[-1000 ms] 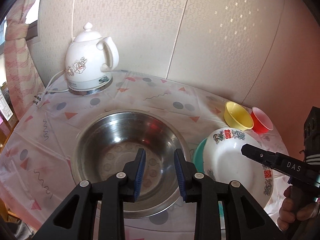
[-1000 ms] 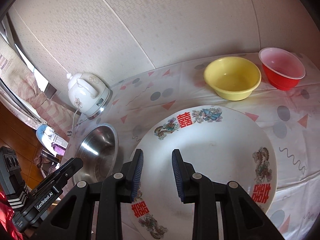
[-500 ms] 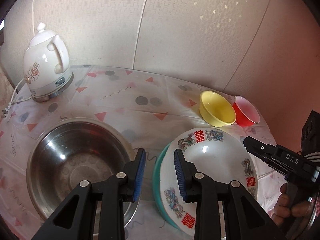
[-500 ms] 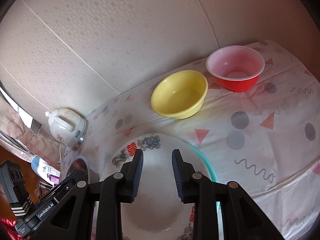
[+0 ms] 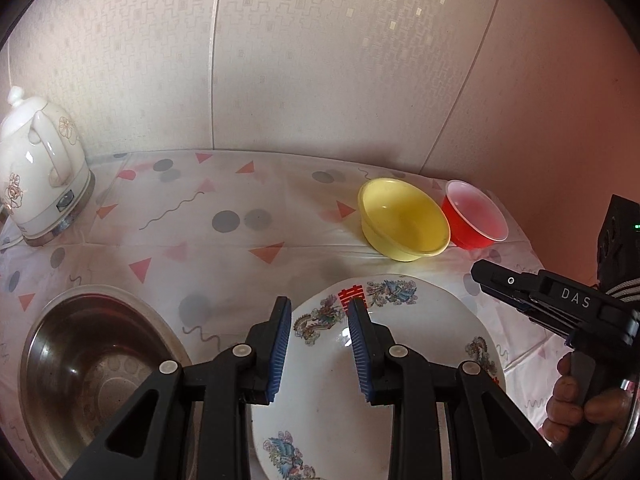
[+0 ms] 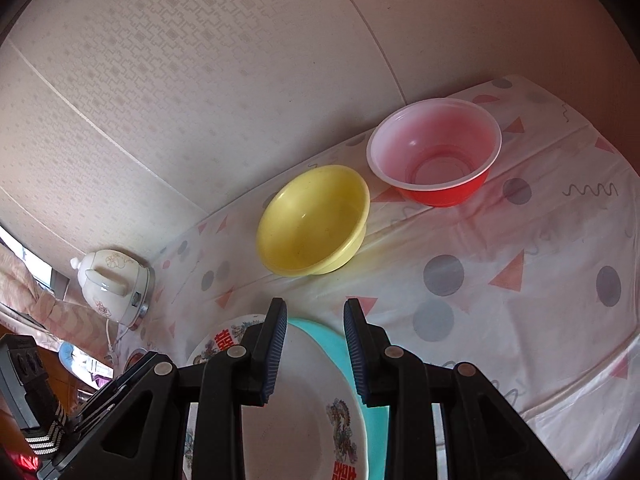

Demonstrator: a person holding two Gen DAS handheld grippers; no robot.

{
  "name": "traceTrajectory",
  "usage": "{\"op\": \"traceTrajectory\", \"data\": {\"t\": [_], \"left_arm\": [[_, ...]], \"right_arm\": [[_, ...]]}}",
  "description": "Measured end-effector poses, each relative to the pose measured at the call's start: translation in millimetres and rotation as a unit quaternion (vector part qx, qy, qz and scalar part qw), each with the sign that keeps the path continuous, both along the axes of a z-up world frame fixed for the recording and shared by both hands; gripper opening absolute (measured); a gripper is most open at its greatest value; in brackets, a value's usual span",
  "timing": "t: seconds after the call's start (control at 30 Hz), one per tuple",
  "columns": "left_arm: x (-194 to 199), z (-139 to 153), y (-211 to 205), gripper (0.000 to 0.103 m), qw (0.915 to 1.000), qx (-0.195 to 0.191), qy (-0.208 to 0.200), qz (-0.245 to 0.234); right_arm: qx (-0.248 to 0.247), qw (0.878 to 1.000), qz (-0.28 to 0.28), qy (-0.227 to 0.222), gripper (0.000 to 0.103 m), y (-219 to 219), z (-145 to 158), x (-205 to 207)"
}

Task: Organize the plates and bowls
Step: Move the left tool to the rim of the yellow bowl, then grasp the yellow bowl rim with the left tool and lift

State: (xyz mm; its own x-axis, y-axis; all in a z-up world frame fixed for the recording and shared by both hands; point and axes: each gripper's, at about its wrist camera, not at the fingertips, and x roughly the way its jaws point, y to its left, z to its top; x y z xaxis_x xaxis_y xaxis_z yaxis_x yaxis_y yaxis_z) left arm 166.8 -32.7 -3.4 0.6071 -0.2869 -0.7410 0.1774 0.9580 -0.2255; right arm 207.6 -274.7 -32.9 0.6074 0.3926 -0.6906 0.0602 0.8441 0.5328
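Both tools have their jaws apart and hold nothing. Just below them the white plate (image 5: 400,360) lies on a teal plate (image 6: 356,364). It looks hard, smooth and breakable, so grab its rim. Farther back sit the yellow bowl (image 6: 316,220) and red bowl (image 6: 436,152).

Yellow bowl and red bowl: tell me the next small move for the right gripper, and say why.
Probably ease the right gripper forward toward the yellow bowl. Its jaws stand apart with nothing between them and hang above the white patterned plate. The yellow bowl lies straight ahead of it, beside the red bowl and apart from it, so the two could be nested.
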Motion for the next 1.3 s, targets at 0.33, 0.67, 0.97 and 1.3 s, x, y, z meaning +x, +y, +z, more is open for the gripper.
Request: {"op": "traceTrajectory", "data": {"t": [0.33, 0.67, 0.97, 1.3], "left_arm": [[23.2, -3.8, -13.9, 0.03, 0.9998, -0.016, 0.006, -0.009], [59.8, -10.7, -28.8, 0.03, 0.9986, -0.03, 0.041, -0.014], [81.3, -18.2, -40.9, 0.03, 0.9972, -0.052, 0.05, -0.016], [103.4, -23.6, -60.1, 0.03, 0.9968, -0.051, 0.054, -0.03]], "right_arm": [[0.01, 1.0, -0.025, 0.016, 0.028, -16.8, -8.4, 29.6], [0.009, 0.998, -0.037, 0.044, 0.028, -25.1, -23.4, 61.2], [0.007, 0.998, -0.031, 0.049, 0.028, -23.9, -26.3, 76.3], [-0.004, 0.998, -0.012, 0.056, 0.018, -19.2, -32.6, 87.2]]}}
